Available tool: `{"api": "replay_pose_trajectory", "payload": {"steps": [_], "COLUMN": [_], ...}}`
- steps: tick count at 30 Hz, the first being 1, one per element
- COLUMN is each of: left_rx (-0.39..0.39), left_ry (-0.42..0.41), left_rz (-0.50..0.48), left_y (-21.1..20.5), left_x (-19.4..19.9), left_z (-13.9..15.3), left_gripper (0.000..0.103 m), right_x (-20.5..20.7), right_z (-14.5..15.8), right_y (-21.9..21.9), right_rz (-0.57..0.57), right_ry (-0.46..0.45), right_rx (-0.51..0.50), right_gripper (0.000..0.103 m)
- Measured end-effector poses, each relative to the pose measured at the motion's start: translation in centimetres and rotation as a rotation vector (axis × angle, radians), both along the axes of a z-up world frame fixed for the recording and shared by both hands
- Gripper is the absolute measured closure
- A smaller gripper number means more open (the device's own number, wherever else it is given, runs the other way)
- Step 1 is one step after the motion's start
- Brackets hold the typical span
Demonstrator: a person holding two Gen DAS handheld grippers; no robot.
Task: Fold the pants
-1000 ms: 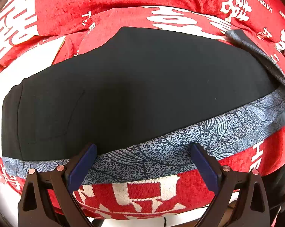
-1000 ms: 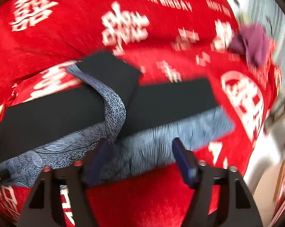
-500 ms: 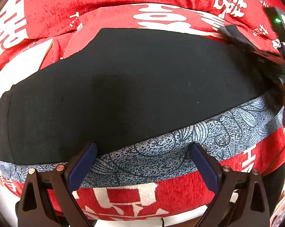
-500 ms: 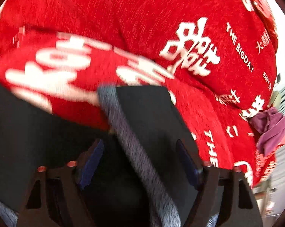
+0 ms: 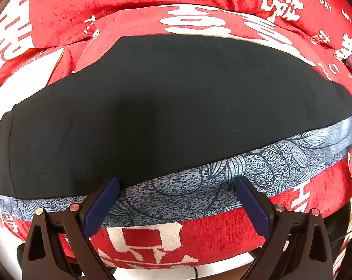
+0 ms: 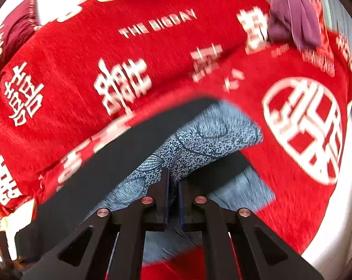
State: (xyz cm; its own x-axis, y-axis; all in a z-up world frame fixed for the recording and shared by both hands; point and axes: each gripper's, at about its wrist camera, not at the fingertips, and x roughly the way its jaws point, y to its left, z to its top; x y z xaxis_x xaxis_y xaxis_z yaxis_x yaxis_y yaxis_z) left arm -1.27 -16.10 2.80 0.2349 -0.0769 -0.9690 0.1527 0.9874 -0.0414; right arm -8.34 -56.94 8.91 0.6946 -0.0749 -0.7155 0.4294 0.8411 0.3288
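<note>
Since 1 second ago, the right tool (image 6: 173, 182) has clamped the pants (image 5: 166, 107) hem at 6 o'clock; left tool (image 5: 177, 197) gapes empty. Pants lie on the red blanket (image 6: 134, 46). Next: carry hem across toward the waistband.

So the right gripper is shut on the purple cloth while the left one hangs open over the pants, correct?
Not quite. The right gripper is shut on the pants, on the patterned part, as the right wrist view shows. The purple cloth lies untouched. The left gripper is open.
</note>
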Motion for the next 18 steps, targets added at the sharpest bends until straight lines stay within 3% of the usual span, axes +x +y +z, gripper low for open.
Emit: {"api": "replay_pose_trajectory", "payload": {"steps": [2, 5, 10, 14, 15, 17, 18], "left_rx": [0.002, 0.0, 0.014, 0.031, 0.035, 0.029, 0.021], "left_ry": [0.001, 0.007, 0.007, 0.0, 0.0, 0.003, 0.007], "left_rz": [-0.004, 0.0, 0.007, 0.002, 0.001, 0.001, 0.007], "left_y": [0.0, 0.2, 0.1, -0.2, -0.3, -0.2, 0.0], "left_x": [-0.1, -0.2, -0.4, -0.3, -0.3, -0.2, -0.1], "left_z": [0.0, 0.0, -0.1, -0.3, -0.3, -0.1, 0.1], "left_gripper": [0.003, 0.003, 0.003, 0.003, 0.003, 0.003, 0.003], "right_x": [0.1, -0.9, -1.7, -1.4, -0.8, 0.3, 0.9], "right_z": [-2.6, -5.1, -5.6, -5.2, -5.7, -6.6, -6.8], "right_y": [-0.4, -2.1, -4.5, -5.9, -6.4, -7.0, -7.1], "right_rz": [0.015, -0.033, -0.104, -0.13, -0.149, -0.144, -0.119], "right_ry": [0.032, -0.032, -0.163, -0.219, -0.205, -0.16, -0.122], "right_rx": [0.05, 0.213, 0.328, 0.353, 0.36, 0.385, 0.398], "right_gripper": [0.096, 0.09, 0.035, 0.032, 0.033, 0.088, 0.097]}}
